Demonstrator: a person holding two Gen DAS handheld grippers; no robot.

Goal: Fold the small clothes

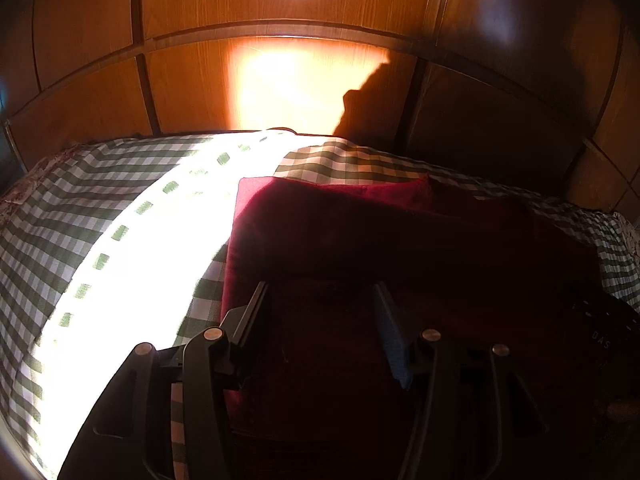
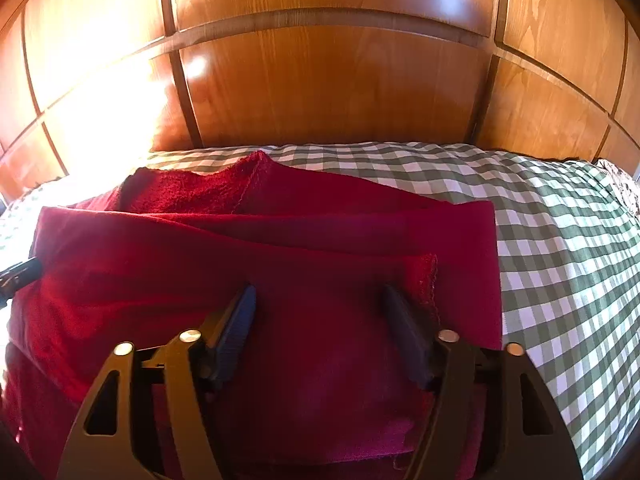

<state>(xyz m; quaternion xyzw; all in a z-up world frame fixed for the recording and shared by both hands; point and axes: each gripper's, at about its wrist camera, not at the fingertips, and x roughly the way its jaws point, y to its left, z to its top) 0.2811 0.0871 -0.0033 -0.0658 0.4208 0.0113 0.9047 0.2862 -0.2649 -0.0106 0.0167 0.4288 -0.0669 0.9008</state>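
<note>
Hovering both open grippers over a half-folded red garment (image 2: 248,280) on the checked bedsheet (image 2: 560,240).

We held the left gripper (image 1: 320,300) and right gripper (image 2: 318,300) with jaws spread, gripping nothing; the cloth lay directly beneath and ahead of each. We judged that a shallow pinch might catch only the top layer, dragging the stacked folds apart, or snag the sheet too.

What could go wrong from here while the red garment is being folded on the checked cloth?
1. Both the left gripper and the right gripper are open over the red garment, so a loose layer may slip when pinched.
2. Hard sunlight on the checked cloth leaves the garment's left side dark, hiding its edges.
</note>
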